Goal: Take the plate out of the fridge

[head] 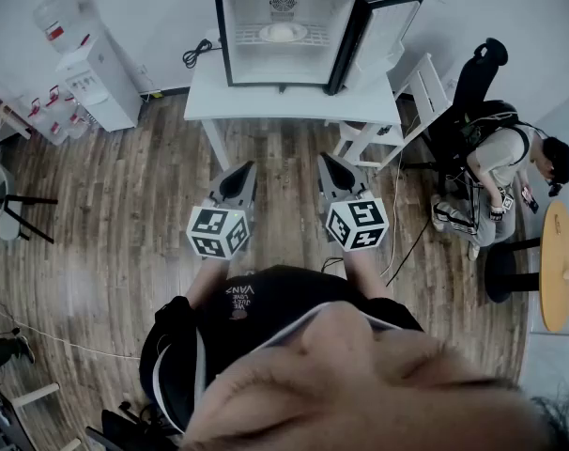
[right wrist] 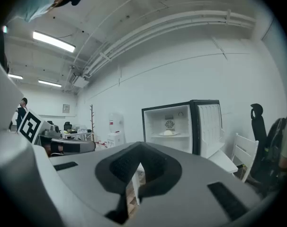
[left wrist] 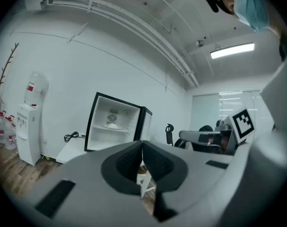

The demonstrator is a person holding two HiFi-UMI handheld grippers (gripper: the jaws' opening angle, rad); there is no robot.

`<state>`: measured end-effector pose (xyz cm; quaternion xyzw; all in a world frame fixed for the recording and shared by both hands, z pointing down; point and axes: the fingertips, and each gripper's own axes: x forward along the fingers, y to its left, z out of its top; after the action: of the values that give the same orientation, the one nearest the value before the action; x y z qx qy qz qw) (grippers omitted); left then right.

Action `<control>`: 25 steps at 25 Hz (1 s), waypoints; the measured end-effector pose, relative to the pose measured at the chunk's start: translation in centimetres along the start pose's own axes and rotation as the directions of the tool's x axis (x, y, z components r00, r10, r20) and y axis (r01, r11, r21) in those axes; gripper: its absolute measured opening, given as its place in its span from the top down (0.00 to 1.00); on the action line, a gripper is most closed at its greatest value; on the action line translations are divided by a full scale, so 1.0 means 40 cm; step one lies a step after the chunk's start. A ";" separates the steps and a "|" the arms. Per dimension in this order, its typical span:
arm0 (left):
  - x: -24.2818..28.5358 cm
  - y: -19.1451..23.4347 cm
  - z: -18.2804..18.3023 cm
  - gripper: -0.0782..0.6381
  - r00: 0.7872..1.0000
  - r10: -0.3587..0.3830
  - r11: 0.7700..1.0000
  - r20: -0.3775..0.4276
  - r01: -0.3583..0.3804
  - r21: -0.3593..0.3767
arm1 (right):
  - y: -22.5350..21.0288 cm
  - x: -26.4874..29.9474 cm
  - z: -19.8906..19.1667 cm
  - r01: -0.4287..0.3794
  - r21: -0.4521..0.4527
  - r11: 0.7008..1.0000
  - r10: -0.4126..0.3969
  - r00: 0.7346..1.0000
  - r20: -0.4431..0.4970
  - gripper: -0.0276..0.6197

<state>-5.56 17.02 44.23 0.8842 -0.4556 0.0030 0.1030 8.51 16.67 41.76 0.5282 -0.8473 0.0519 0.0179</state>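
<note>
A small black fridge (head: 284,26) stands open on a white table (head: 266,100), its door (head: 388,31) swung to the right. A white plate (head: 283,33) with a pale mound on it rests on the wire shelf inside. The plate also shows in the left gripper view (left wrist: 112,126) and the right gripper view (right wrist: 168,133). My left gripper (head: 248,166) and right gripper (head: 323,159) are held side by side over the wooden floor, well short of the table, pointing at the fridge. Both are shut with nothing between the pads, as seen at the left gripper (left wrist: 141,144) and the right gripper (right wrist: 139,144).
A water dispenser (head: 97,73) with spare bottles stands at the left wall. A white chair (head: 397,111) sits beside the table on the right. A seated person (head: 510,167) and a round wooden table (head: 559,266) are further right. A black cable (head: 198,54) lies on the table.
</note>
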 end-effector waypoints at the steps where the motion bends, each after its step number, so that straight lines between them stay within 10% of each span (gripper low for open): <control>1: 0.002 -0.003 0.001 0.87 1.000 -0.003 1.000 0.000 0.003 0.002 | -0.002 0.000 0.002 0.001 -0.002 1.000 -0.001 1.000 0.000 0.94; 25: 0.060 -0.065 -0.011 0.87 0.996 0.078 0.997 0.036 -0.078 -0.009 | -0.119 -0.011 -0.002 -0.061 0.053 0.997 0.059 0.998 0.028 0.94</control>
<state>-2.01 16.65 44.45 0.8653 -0.4915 -0.0105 0.0980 12.96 14.99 42.13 0.5035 -0.8613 0.0679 -0.0092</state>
